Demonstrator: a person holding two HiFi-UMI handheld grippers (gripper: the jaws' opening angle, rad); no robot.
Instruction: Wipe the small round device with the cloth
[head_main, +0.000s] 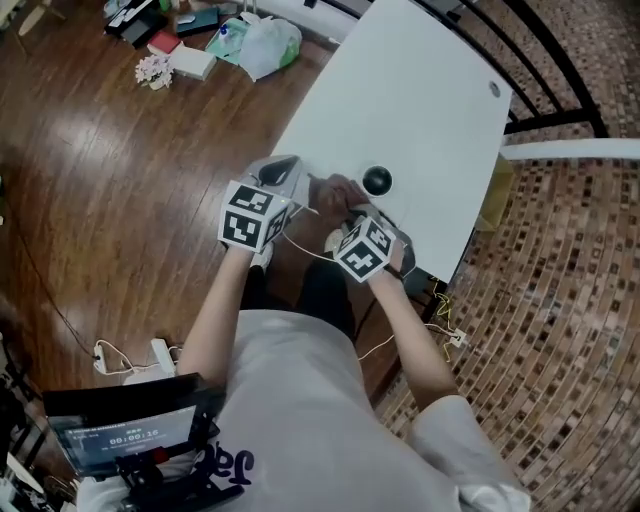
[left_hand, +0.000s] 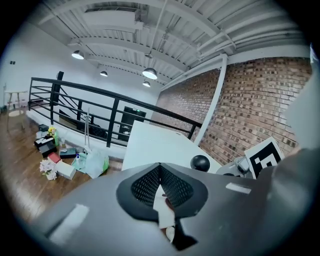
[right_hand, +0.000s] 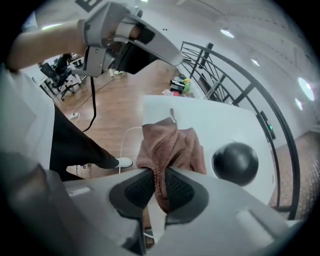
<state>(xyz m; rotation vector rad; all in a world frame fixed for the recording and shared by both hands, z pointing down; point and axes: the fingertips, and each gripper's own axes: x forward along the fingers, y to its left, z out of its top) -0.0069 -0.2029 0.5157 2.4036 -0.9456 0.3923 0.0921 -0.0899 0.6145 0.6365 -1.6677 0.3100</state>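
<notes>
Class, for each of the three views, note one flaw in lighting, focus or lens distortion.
Head view: pale glare streaks the wooden floor. Left gripper view: black round vignette, and the ceiling lamps are blown out. Right gripper view: the cloth is fairly sharp, but the picture edges are smeared.

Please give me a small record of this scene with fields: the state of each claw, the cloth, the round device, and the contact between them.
left claw: shut, nothing between its jaws
right claw: shut on the cloth
cloth: brownish pink, bunched, above the table's near edge
round device: black ball, standing on the white table
contact: none; a narrow gap shows between cloth and round device
</notes>
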